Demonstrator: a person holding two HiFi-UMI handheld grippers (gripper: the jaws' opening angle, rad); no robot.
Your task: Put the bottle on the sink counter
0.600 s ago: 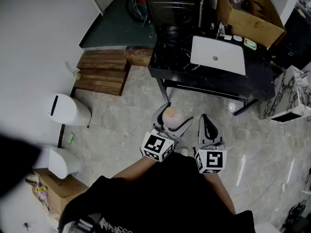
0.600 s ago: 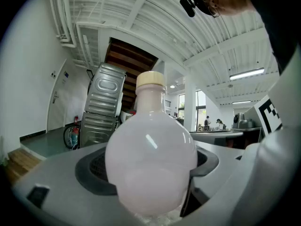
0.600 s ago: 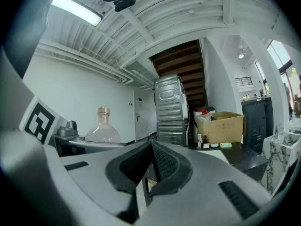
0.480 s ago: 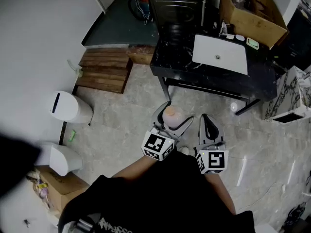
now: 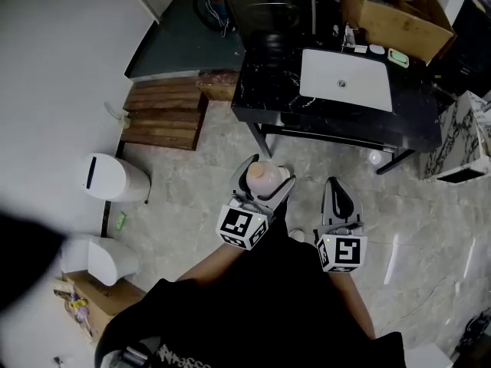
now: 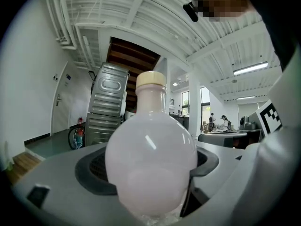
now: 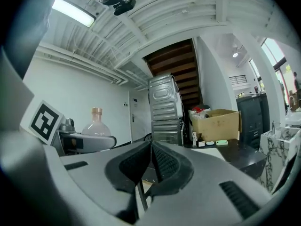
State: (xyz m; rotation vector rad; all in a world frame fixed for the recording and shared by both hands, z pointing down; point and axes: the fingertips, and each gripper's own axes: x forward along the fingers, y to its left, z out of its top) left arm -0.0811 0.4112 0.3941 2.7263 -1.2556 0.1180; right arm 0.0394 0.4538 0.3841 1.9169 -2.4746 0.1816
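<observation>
A round pale pink bottle [image 6: 150,159] with a cream cap stands upright between the jaws of my left gripper [image 5: 262,181], which is shut on its wide body. In the head view the bottle [image 5: 263,178] hangs over the floor, a little short of the black sink counter [image 5: 268,90] with its white basin [image 5: 345,79]. My right gripper [image 5: 338,199] is beside it to the right, shut with nothing between its pads. From the right gripper view the bottle [image 7: 96,125] shows at the left above the left gripper.
A cardboard box [image 5: 399,14] sits at the counter's far right end, with small items beside the basin. A metal cabinet [image 5: 265,2] stands behind the counter. Wooden pallets [image 5: 165,113] and two white bins [image 5: 111,179] lie to the left. A marble-patterned block [image 5: 460,136] stands right.
Both grippers and the bottle have moved slightly forward toward the counter. The grip on the bottle is the same.
</observation>
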